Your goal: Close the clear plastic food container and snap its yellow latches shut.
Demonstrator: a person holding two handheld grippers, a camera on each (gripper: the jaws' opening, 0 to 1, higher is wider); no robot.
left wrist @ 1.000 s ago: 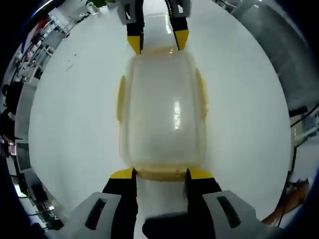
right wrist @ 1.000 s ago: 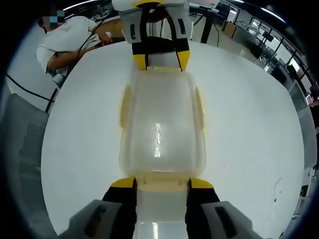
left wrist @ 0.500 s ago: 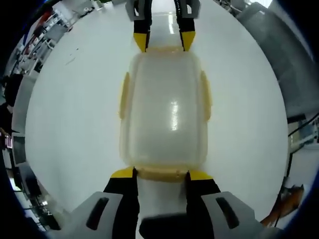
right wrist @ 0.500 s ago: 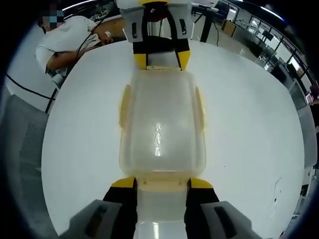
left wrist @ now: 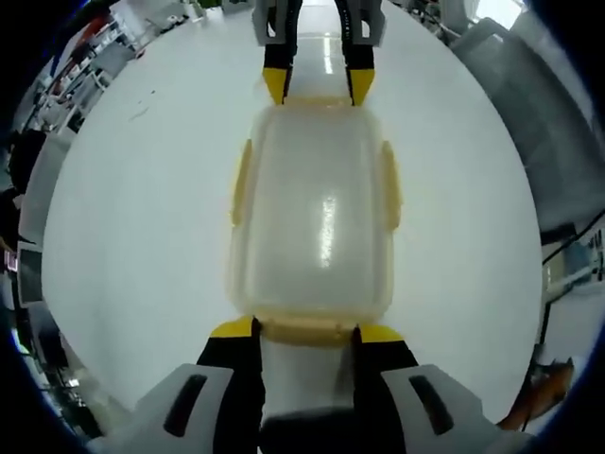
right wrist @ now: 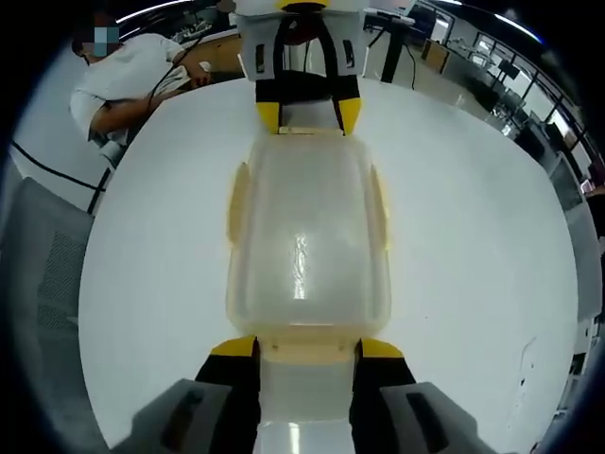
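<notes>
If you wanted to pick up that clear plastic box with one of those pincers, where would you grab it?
Probably by a short end of the container, coming in level along its length, as the left gripper and right gripper now sit. The end latch gives a narrow lip between open jaws; the long sides look too wide.

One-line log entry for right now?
container: lid on | left gripper: open, at near end latch | right gripper: open, opposite end

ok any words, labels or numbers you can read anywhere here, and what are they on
None can be read.
The clear container and its yellow latches carry no print that shows.
The white table is blank.
Both grippers, left and right, show no lettering.
The room behind is too small and blurred to read.
</notes>
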